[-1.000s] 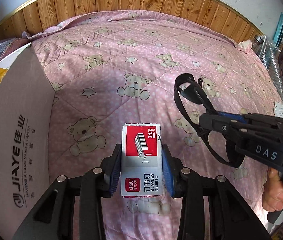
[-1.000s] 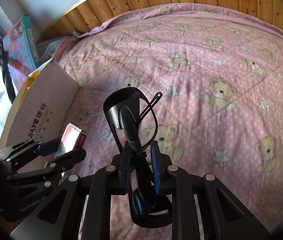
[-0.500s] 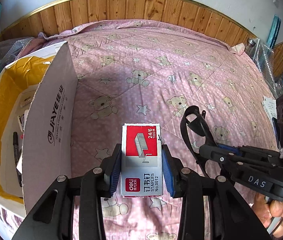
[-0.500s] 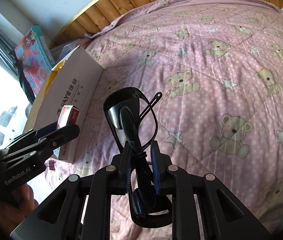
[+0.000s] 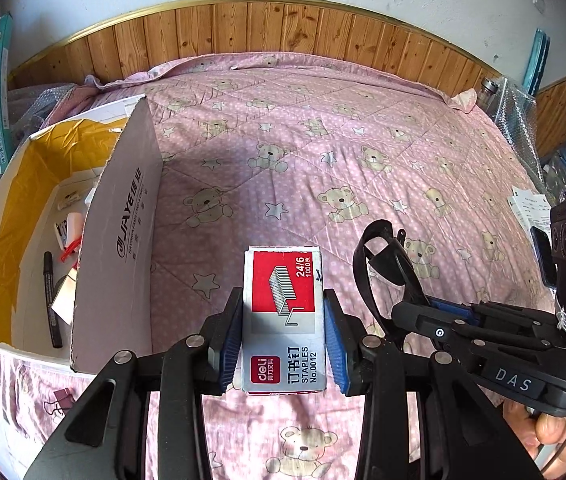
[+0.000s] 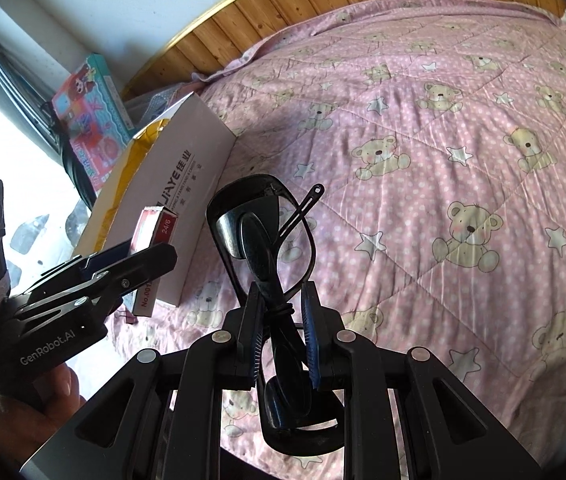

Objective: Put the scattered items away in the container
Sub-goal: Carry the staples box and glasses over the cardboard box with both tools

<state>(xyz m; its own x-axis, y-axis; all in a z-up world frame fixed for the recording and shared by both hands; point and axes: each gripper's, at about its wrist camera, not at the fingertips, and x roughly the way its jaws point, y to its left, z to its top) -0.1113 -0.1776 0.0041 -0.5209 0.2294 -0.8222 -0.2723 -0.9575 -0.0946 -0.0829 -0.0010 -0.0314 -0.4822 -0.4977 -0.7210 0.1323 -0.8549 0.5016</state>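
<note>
Pink bear-print quilt [image 5: 363,160]; cardboard box [image 5: 123,240] at left, interior with marker [image 5: 51,300] visible in left view only. Left gripper [image 5: 283,328] clamping staple box [image 5: 283,320]; right gripper [image 6: 281,320] pinching folded black glasses [image 6: 259,240], both above quilt.

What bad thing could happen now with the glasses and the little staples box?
1. The glasses are pinched by their folded frame in the right gripper, so squeezing might bend them.
2. The staples box, held in the left gripper, might bump the cardboard box wall going in.
</note>
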